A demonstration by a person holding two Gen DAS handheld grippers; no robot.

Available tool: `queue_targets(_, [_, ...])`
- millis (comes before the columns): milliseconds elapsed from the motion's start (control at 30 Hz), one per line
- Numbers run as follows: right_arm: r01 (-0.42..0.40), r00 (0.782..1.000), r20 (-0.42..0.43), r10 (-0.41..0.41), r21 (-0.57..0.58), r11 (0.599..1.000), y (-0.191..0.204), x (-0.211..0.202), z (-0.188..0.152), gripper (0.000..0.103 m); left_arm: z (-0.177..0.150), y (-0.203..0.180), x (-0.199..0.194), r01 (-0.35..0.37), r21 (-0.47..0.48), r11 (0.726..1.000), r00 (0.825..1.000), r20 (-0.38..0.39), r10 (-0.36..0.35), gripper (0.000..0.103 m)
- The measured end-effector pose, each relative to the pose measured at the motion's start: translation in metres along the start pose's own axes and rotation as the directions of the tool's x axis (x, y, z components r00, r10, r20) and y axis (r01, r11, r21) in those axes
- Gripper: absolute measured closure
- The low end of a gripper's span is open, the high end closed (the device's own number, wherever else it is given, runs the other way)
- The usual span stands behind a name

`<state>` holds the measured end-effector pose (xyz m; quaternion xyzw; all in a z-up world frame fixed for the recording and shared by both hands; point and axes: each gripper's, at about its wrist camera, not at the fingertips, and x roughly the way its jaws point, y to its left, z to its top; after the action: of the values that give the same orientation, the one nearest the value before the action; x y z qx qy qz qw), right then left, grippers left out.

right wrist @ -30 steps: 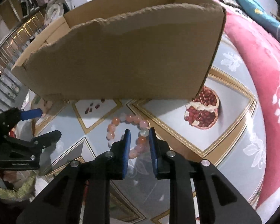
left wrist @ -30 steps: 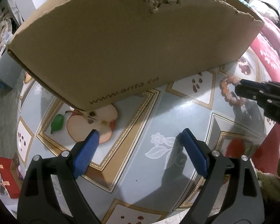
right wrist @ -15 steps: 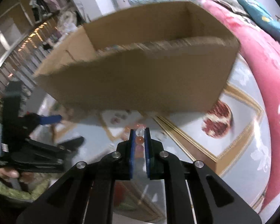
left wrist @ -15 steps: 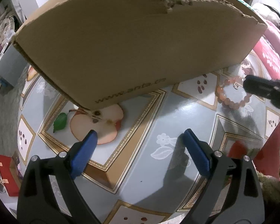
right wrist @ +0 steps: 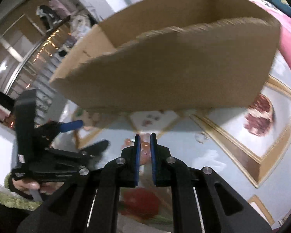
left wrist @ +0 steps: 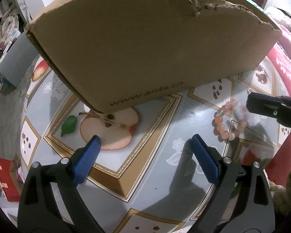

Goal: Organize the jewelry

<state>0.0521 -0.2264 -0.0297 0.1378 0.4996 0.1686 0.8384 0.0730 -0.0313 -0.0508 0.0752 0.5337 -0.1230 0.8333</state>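
Lower edge of the left wrist view: left hand-held gripper (left wrist: 145, 145) stood wide, blue pads well apart, nothing between them, hovering over the printed apple on the worktop (left wrist: 155, 176).

Lower centre of the right wrist view: right hand-held gripper (right wrist: 145, 141) was drawn narrow, pads nearly together, with blurred pink beads showing in the slit. In the left wrist view, right of centre, the pink bead bracelet (left wrist: 226, 123) hung as a loop from that gripper's tip, pinched at one side only. Whether its lower beads touched the worktop, I could not tell.

Beyond, filling the upper half of both views: open cardboard box (left wrist: 145, 48), near wall tall with a torn top edge.

Risks, as judged:
- Grip was on one or two round beads; they could roll out from between the pads, and the bracelet would drop to the glossy worktop.
- The dangling loop might catch on the ragged box edge if carried over too low.
- A swinging loop could strike the near wall and be pulled free.
- Right view was motion-blurred, so the exact bead seating was uncertain.
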Motion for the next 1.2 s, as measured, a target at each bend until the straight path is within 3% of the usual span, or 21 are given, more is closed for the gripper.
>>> queue_targets(167, [0.047, 0.998, 0.04, -0.047, -0.006, 0.999, -0.011, -0.013, -0.002, 0.082, -0.002, -0.002, -0.009, 0.065, 0.021, 0.998, 0.996, 0.053, -0.066, 0.013])
queue_targets(300, [0.11, 0.992, 0.063, -0.109, -0.014, 0.994, -0.021, -0.021, -0.003, 0.082, -0.005, -0.017, -0.03, 0.149, 0.105, 0.983, 0.974, 0.157, -0.165, 0.013])
queue_targets(367, [0.128, 0.989, 0.069, -0.127, -0.012, 0.992, -0.025, -0.023, -0.004, 0.082, -0.007, -0.032, -0.04, 0.171, 0.183, 0.968, 0.958, 0.199, -0.207, 0.019])
queue_targets(467, [0.152, 0.986, 0.078, -0.15, -0.014, 0.988, -0.029, -0.024, -0.006, 0.082, -0.009, -0.056, -0.046, 0.179, 0.284, 0.942, 0.948, 0.208, -0.242, 0.03])
queue_targets(533, [0.158, 0.984, 0.081, -0.156, -0.023, 0.987, -0.029, -0.024, -0.006, 0.082, -0.01, -0.072, -0.045, 0.176, 0.339, 0.924, 0.947, 0.197, -0.253, 0.043])
queue_targets(733, [0.197, 0.977, 0.096, -0.191, -0.058, 0.979, -0.026, -0.02, -0.011, 0.082, -0.011, -0.099, -0.037, 0.208, 0.418, 0.884, 0.947, 0.14, -0.289, 0.062])
queue_targets(933, [0.213, 0.974, 0.097, -0.206, -0.069, 0.975, -0.027, -0.017, -0.012, 0.082, -0.012, -0.102, -0.016, 0.188, 0.384, 0.904, 0.969, 0.081, -0.235, 0.076])
queue_targets(1200, [0.235, 0.97, 0.093, -0.226, -0.107, 0.966, -0.022, -0.012, -0.011, 0.082, -0.01, -0.086, -0.016, 0.183, 0.348, 0.919, 0.971, 0.085, -0.225, 0.094])
